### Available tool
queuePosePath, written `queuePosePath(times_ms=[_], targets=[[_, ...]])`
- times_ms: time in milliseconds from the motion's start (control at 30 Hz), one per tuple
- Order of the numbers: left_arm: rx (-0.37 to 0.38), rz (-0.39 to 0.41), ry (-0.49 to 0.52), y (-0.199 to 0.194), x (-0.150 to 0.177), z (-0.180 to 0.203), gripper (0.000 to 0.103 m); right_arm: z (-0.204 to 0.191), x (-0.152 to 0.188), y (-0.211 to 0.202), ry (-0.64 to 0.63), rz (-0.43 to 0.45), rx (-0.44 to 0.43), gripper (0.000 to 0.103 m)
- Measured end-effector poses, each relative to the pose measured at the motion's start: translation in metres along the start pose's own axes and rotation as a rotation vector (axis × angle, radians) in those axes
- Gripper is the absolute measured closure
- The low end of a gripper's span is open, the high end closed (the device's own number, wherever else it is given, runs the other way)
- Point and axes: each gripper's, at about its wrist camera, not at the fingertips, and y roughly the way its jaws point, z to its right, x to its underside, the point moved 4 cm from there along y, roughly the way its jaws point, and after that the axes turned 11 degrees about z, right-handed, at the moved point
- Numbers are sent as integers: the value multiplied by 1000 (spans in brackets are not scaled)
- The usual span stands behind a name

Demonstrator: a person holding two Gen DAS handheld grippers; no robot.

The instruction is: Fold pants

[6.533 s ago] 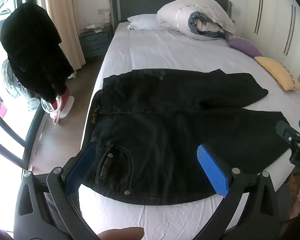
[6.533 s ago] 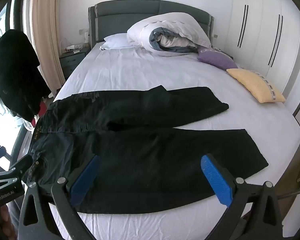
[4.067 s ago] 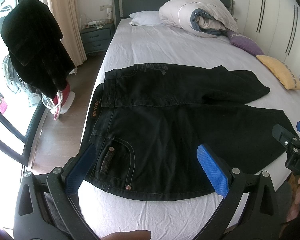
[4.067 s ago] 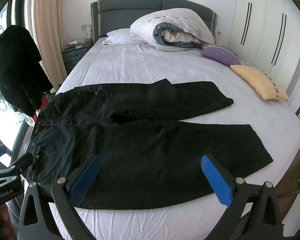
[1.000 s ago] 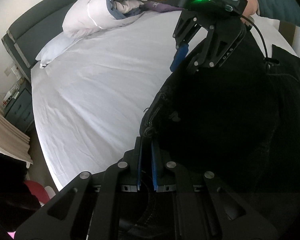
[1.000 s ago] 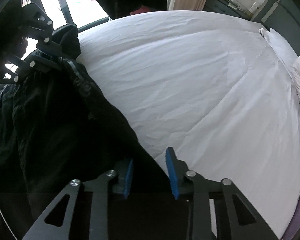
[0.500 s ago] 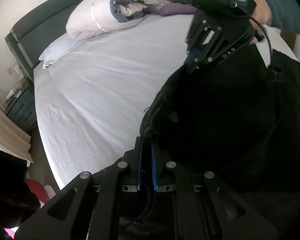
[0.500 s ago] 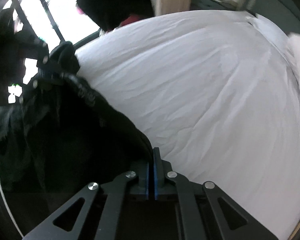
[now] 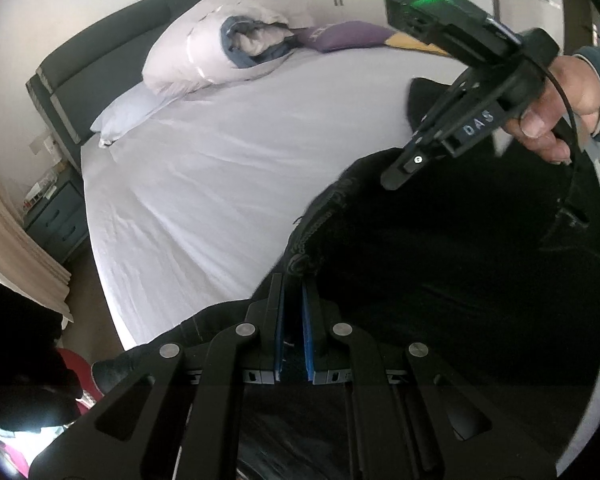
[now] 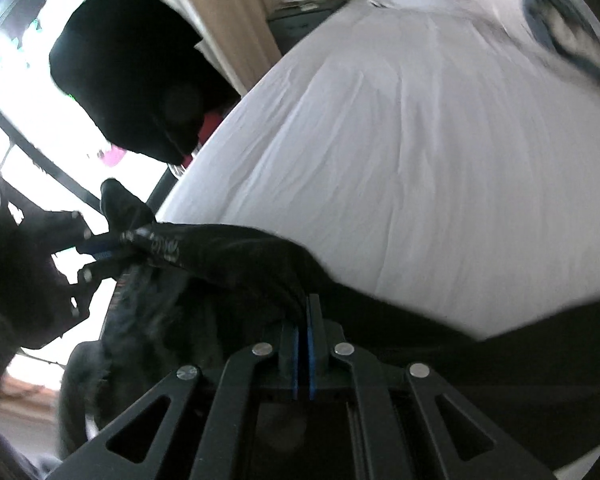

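The black pants (image 9: 440, 264) are lifted off the white bed (image 9: 220, 168) and hang between my two grippers. My left gripper (image 9: 293, 280) is shut on the waistband edge, blue pads pressed together on the fabric. My right gripper (image 10: 303, 312) is shut on another part of the pants (image 10: 236, 256). In the left wrist view the right gripper (image 9: 396, 178) shows at upper right, held by a hand. In the right wrist view the left gripper (image 10: 112, 250) shows at left, gripping the waistband. The pant legs are hidden in the dark fabric below.
A rolled duvet (image 9: 228, 52) and pillows (image 9: 128, 110) lie at the headboard (image 9: 100, 52). A purple pillow (image 9: 348, 34) lies further right. A nightstand (image 9: 56, 216) and curtain (image 9: 12, 236) stand beside the bed. A dark garment (image 10: 136, 76) hangs by the window.
The right gripper closed on the pants about a second ago. Since then both grippers have kept their hold, and the right one has moved right and away from the left, stretching the waistband.
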Motion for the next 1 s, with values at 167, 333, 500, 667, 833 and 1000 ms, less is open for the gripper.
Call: queuePosePath(times_ms=[167,333,500,667,833,1000], targets=[[31,-31,39,-35,24,53,97,-25,49,-27,59,-3,-28,100],[59,-72,15,-65,55,97,97,-40,111,-51,105,-23,-31,99],[82,-97,-34,-88,79,132,97,-55,157,-77,156,-5,-46,99],[79,-122,-47,-106,99,150,97,-77,198,-102,68,-25,10,99],[103,-152,-37,-121,116,167,97,-92,222,-102,74,-43,8,99],[113,-159,-12,-127,118,174,97,-102,234,-109,22,-49,61,99]])
